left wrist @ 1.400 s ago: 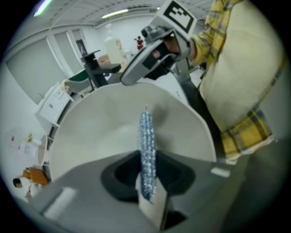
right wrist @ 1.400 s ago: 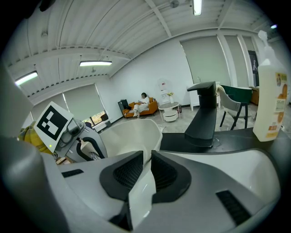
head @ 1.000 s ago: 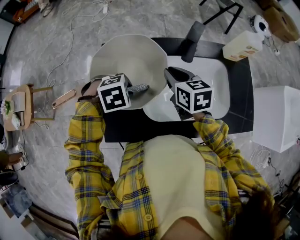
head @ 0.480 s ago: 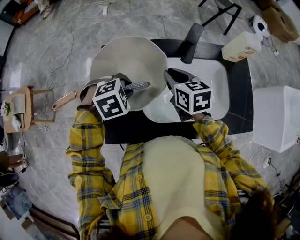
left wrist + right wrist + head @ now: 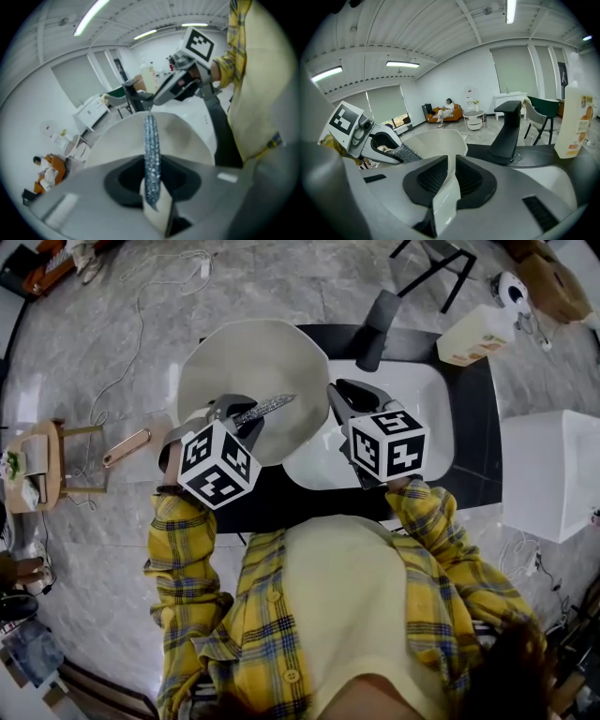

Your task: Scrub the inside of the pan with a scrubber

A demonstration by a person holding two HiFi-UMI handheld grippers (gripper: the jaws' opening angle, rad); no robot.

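Note:
A large cream pan (image 5: pixel 253 371) leans tilted over the left edge of the white sink (image 5: pixel 427 395). My left gripper (image 5: pixel 239 415) is shut on a flat silvery mesh scrubber (image 5: pixel 266 407), whose tip lies against the pan's inner face. In the left gripper view the scrubber (image 5: pixel 151 150) runs edge-on from the jaws (image 5: pixel 152 187) onto the pan (image 5: pixel 183 136). My right gripper (image 5: pixel 339 393) is at the pan's right side, shut on its pale rim. The right gripper view shows that rim pinched in the jaws (image 5: pixel 446 180), with the pan (image 5: pixel 436 140) and scrubber (image 5: pixel 405 153) beyond.
A black faucet (image 5: pixel 377 322) stands behind the sink on the black countertop (image 5: pixel 272 498). A soap bottle (image 5: pixel 478 332) sits at the back right. A white box (image 5: pixel 551 474) is to the right, a small wooden stool (image 5: pixel 42 460) on the floor at left.
My left gripper has drawn back toward the person and tilted. The scrubber has swung from level to slanting up across the pan. The right gripper has hardly moved.

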